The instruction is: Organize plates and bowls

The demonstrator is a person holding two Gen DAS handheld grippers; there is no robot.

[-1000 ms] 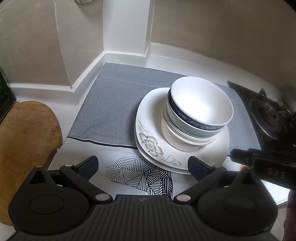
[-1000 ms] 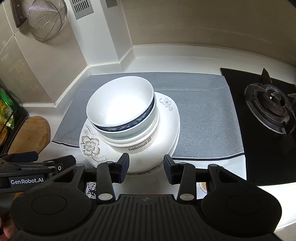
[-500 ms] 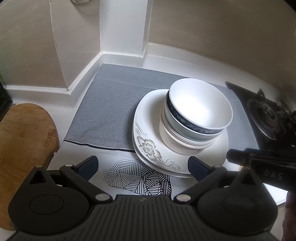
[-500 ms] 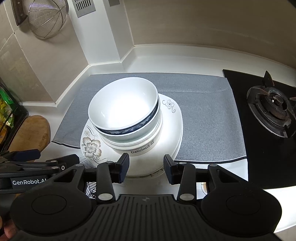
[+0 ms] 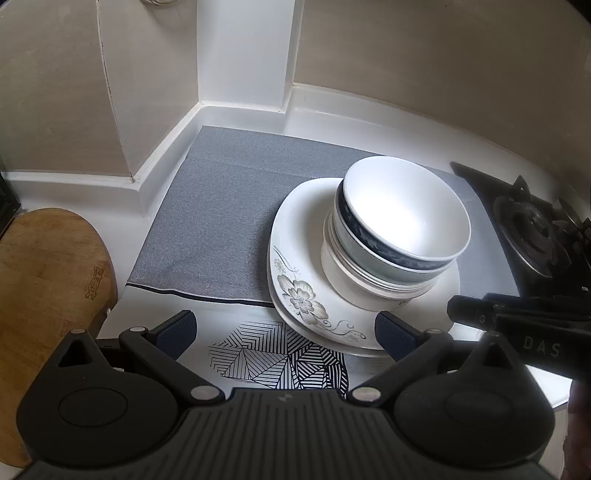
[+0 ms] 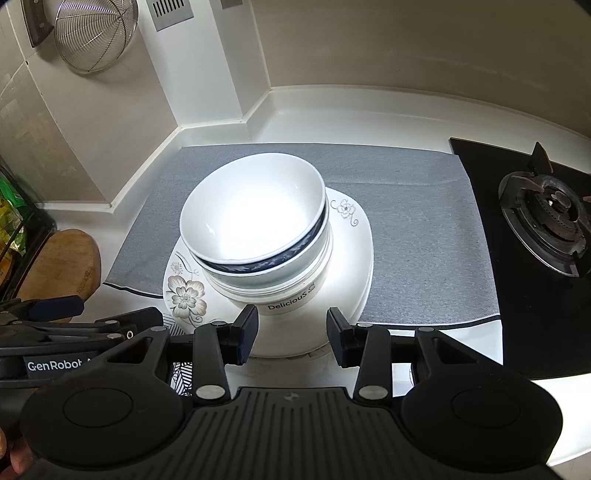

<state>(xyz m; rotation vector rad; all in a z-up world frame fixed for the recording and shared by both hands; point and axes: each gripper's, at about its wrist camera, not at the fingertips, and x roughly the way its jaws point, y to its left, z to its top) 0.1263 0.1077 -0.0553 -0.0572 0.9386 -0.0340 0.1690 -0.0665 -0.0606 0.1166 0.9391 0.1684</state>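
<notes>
A stack of bowls [image 5: 399, 229] sits on white flowered plates [image 5: 295, 266], partly on a grey mat [image 5: 229, 206]. The top bowl is white inside with a dark blue band; the lowest reads "DeliciouS". The stack also shows in the right wrist view [image 6: 255, 229] on the plates [image 6: 351, 258]. My left gripper [image 5: 284, 334] is open and empty, just in front of the plates' near edge. My right gripper [image 6: 291, 334] is open and empty, its fingertips at the plates' near rim below the bowls. A plate with black line patterns [image 5: 280, 358] lies under the stack's front edge.
A wooden cutting board [image 5: 44, 280] lies at the left. A black gas stove [image 6: 543, 221] stands at the right. A wire strainer [image 6: 96, 33] hangs on the wall. White walls and a corner pillar bound the counter at the back.
Both grippers have shifted slightly; the stack looks a little closer in the right wrist view. The jaws and dishes have not changed.
</notes>
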